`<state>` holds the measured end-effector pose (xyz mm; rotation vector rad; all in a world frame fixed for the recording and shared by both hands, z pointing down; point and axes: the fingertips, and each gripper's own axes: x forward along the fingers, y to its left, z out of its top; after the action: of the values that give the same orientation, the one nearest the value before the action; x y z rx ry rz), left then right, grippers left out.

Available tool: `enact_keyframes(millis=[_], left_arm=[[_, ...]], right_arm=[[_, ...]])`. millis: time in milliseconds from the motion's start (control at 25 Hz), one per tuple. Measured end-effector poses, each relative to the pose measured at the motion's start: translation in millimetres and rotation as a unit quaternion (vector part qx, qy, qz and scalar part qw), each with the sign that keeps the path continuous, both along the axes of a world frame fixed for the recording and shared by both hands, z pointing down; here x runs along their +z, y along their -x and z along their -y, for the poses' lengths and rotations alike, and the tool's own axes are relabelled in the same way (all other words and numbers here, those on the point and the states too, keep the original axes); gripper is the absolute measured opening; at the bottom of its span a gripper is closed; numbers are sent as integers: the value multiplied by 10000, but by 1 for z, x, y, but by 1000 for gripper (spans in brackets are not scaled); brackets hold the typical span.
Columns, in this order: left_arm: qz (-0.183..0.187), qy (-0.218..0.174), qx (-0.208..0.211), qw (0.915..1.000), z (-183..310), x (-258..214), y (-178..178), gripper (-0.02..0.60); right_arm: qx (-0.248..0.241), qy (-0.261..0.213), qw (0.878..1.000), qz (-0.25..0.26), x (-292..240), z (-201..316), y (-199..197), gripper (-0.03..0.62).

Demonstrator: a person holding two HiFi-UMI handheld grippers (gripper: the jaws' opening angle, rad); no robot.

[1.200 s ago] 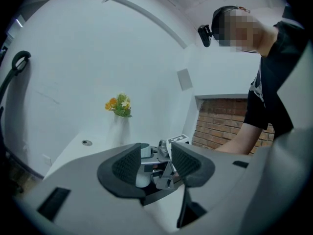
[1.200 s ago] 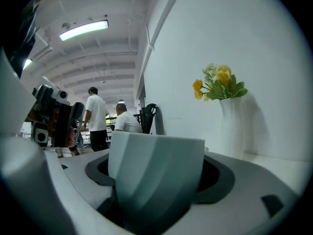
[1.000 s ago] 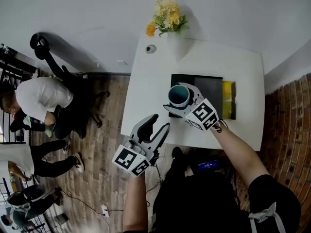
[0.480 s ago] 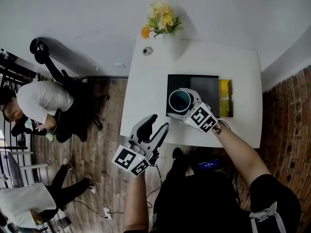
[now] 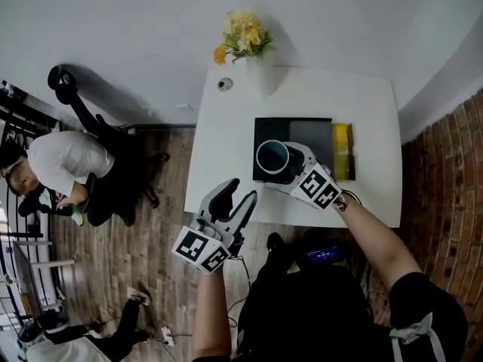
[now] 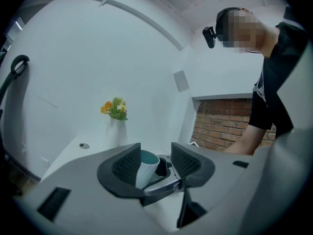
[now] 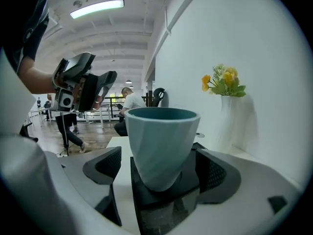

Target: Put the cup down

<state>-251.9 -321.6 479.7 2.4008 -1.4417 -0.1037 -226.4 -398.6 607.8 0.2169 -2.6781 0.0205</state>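
A teal faceted cup (image 5: 272,157) stands upright on the near left corner of a black tray (image 5: 306,136) on the white table. My right gripper (image 5: 278,166) brackets the cup (image 7: 161,141) from both sides. Its jaws have just been opening, and a gap shows between each pad and the cup wall, so the right gripper (image 7: 159,166) is open around it. My left gripper (image 5: 237,196) hangs off the table's near left edge, open and empty. In the left gripper view the cup (image 6: 146,166) shows far off between that gripper's (image 6: 155,163) jaws.
A white vase of yellow and orange flowers (image 5: 243,35) stands at the table's far left corner, beside a small round fitting (image 5: 224,84). A yellow item (image 5: 341,148) lies at the tray's right. A seated person (image 5: 60,168) is at the left, and a brick wall (image 5: 445,172) at the right.
My right gripper has sunk slightly with the cup onto the tray's near left corner, and its jaws have spread off the cup. The left gripper has stayed put.
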Motion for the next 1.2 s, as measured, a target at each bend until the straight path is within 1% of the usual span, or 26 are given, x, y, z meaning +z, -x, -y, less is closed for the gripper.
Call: enact_keyframes(millis=[280, 480, 680, 920, 960, 1080, 1200], left_arm=[[26, -65, -82, 9999, -6, -4, 1, 201], [38, -57, -113, 9999, -15, -3, -2, 201], [55, -22, -22, 10000, -21, 0, -13, 201], [100, -9, 254, 9996, -26, 1, -37, 201], [89, -9, 292, 9995, -26, 1, -41, 201], [53, -52, 432, 9990, -26, -2, -54, 201], [38, -141, 602, 9981, -25, -8, -67, 201]], right_arm=[[224, -13, 9997, -93, -7, -5, -42, 460], [609, 184, 9980, 32, -17, -10, -84, 460], [1155, 566, 9910, 366, -37, -13, -123, 459], [1400, 998, 9799, 1011, -78, -29, -150, 455], [1426, 1049, 9777, 1132, -86, -32, -152, 448], [1558, 1189, 9702, 1427, -108, -38, -159, 392], [1689, 1205, 9638, 1673, -125, -40, -163, 311]])
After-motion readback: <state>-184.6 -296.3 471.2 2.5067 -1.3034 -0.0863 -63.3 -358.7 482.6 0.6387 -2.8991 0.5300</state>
